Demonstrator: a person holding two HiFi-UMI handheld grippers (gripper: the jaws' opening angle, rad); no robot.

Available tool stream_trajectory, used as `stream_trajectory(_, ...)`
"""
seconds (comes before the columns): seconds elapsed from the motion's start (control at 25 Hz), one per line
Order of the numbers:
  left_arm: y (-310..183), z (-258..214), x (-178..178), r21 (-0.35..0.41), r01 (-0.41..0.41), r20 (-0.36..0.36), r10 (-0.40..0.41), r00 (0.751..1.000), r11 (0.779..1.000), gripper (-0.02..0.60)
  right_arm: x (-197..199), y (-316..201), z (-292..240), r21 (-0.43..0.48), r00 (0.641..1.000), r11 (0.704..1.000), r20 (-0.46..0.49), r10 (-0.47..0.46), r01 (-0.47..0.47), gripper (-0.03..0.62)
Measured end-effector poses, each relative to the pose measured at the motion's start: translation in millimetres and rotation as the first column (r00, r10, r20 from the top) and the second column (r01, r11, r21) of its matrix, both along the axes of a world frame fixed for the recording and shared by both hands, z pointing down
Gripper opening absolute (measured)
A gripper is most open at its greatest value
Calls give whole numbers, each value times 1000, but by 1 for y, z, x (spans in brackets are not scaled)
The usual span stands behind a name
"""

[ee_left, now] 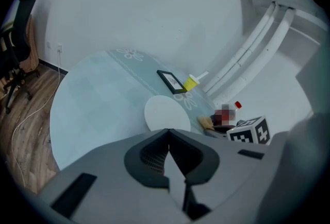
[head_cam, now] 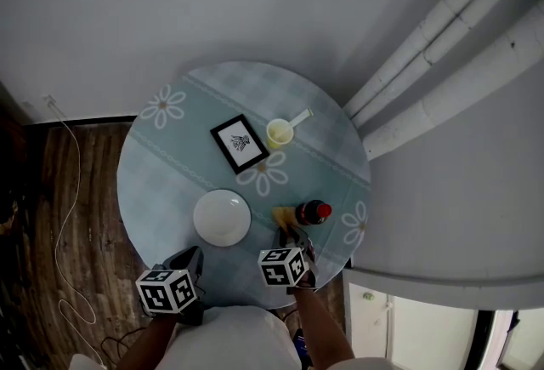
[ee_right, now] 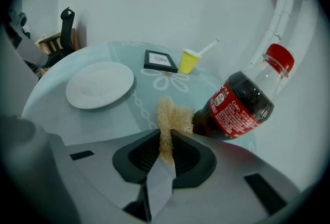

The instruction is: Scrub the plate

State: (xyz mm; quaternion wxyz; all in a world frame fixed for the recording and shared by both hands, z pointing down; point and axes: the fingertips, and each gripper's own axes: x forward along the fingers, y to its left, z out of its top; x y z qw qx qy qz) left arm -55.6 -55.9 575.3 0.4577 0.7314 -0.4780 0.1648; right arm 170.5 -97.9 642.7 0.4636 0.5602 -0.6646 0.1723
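**Round table (head_cam: 153, 190), scrub pad (ee_right: 173, 115) pinched, plate (head_cam: 222, 218) not scrubbed yet**

Our white plate sits bare near the table's front edge. Just to its right is the scrub pad, right beside a cola bottle (ee_right: 240, 107). We reckon we're at the pickup step: the right gripper (ee_right: 166, 140) has its jaws nearly together, clamped on the pad's near edge. Next we'd lift it clear of the bottle and carry it left onto the plate. Our left gripper (ee_left: 167, 138) hangs back, jaws pressed together on nothing

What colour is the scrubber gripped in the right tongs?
Pale tan, with a coarse fibrous weave: the scrubber shows best in the right gripper view.
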Motion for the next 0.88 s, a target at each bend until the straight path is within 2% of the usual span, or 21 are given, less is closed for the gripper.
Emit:
stream_trajectory(0.24, 0, 0, -5, 2, 7, -2, -7, 1000, 1000, 9, -9, -1, -11, 34, 1000, 999, 19, -10, 10, 64)
stream_trajectory(0.4, 0, 2, -7, 1, 12, 0, -12, 1000, 1000, 9, -17, -4, -24, 71, 997, 997, 71, 21, -26, 64)
stream_trajectory(0.52, -2, 4, -8, -3, 13, -7, -14, 1000, 1000, 9, -24, -6, -38, 108, 996, 994, 94, 4, -14, 64)
stream_trajectory(0.88, -21, 20, -12, -107, 107, -130, -121, 984, 989, 25, -33, -6, -66, 177, 987, 984, 157, -16, -13, 66)
